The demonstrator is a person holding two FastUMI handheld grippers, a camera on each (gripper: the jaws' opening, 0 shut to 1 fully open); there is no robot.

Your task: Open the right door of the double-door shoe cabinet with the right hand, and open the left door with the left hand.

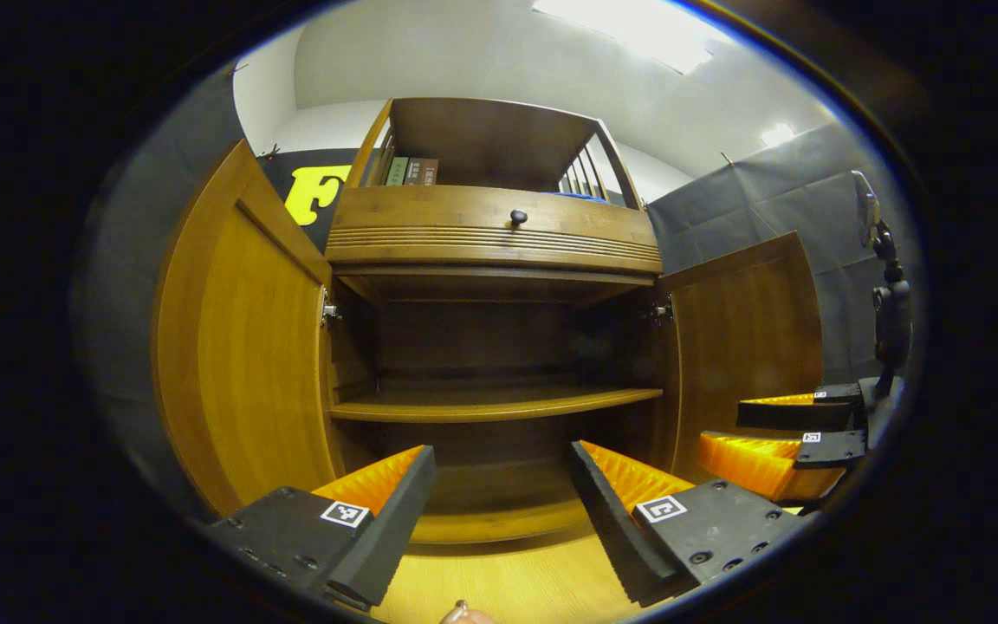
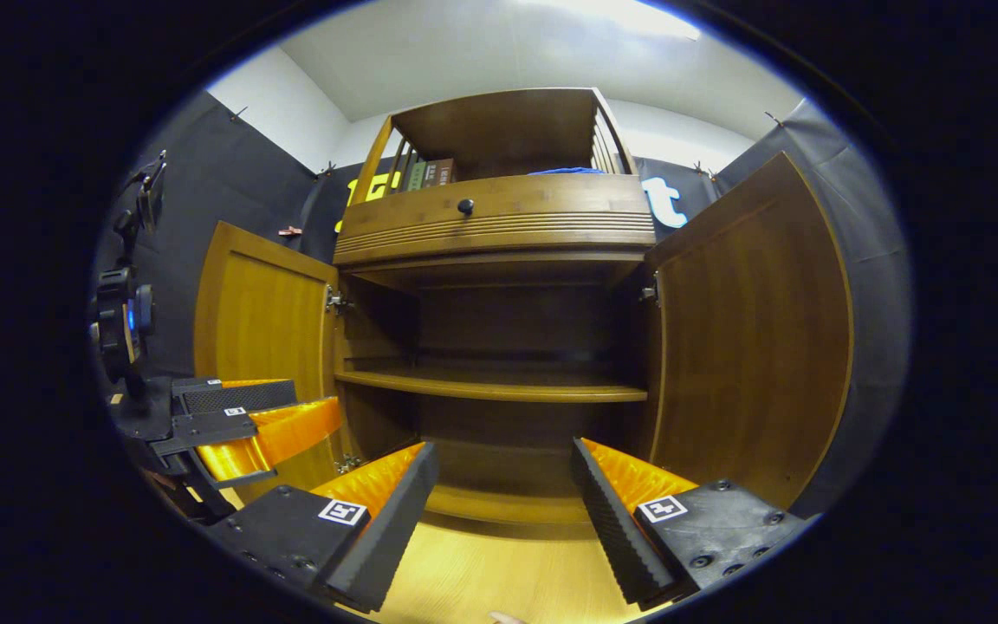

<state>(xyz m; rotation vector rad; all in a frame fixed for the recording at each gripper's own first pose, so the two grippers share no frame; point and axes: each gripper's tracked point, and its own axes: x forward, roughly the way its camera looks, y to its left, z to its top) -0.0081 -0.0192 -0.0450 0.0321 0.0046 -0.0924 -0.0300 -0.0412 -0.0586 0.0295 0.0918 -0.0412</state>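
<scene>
Bamboo-grained left door (image 1: 239, 347) and right door (image 2: 750, 338) stand swung wide — flat panels.

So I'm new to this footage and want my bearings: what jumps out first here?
The brown wooden double-door shoe cabinet stands straight ahead with its left door and right door both swung wide, baring a shelf. Nearest the camera, each pair of orange-and-black tongs, left and right, gapes open, gripping nothing.

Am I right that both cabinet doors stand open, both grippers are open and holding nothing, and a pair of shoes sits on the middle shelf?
Not quite: the middle shelf is bare, as the right gripper view shows. The left door and right door do stand open, and the left gripper and right gripper are open, holding nothing.
</scene>
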